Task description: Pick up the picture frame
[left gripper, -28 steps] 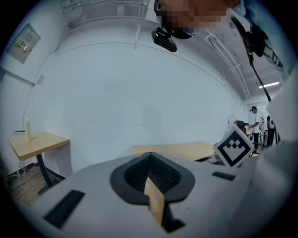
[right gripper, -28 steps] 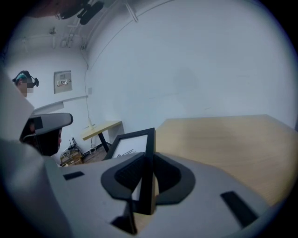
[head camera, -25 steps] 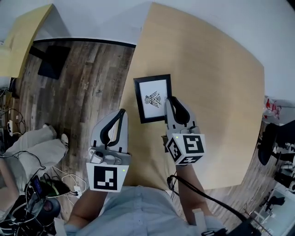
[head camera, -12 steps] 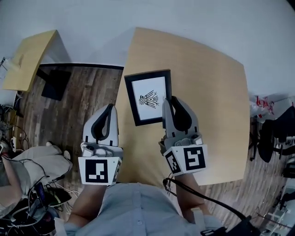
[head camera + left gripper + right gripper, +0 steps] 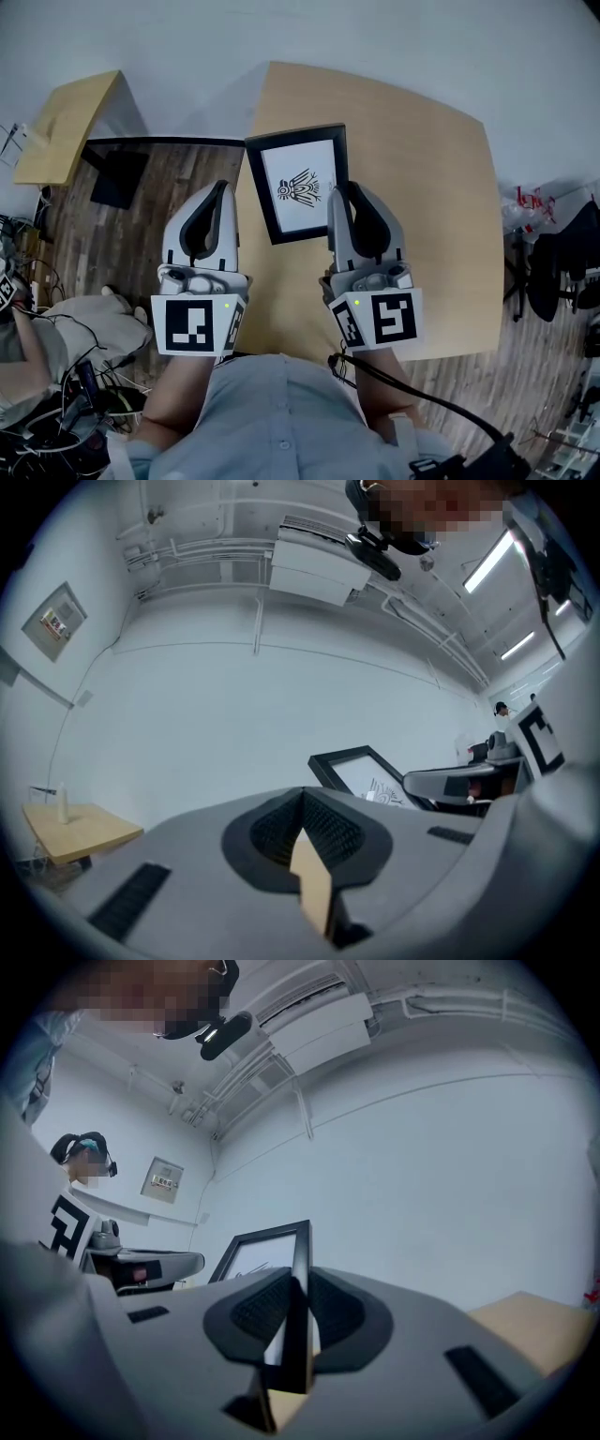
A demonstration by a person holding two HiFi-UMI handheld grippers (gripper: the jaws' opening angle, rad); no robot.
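The picture frame is black with a white sheet that bears a small bird drawing. It hangs tilted above the light wooden table. My right gripper is shut on the frame's right edge. In the right gripper view that black edge runs straight between the jaws of the right gripper. My left gripper is level with the frame, just left of it and apart from it. It is shut with nothing in it. The left gripper view shows the frame beyond the tips of the left gripper.
A smaller wooden table stands at the far left, with a black object on the plank floor beside it. Cables and a seated person fill the lower left. A dark chair stands at the right.
Both grippers have risen. The frame has come up off the table with the right gripper and now stands closer and larger in the head view.
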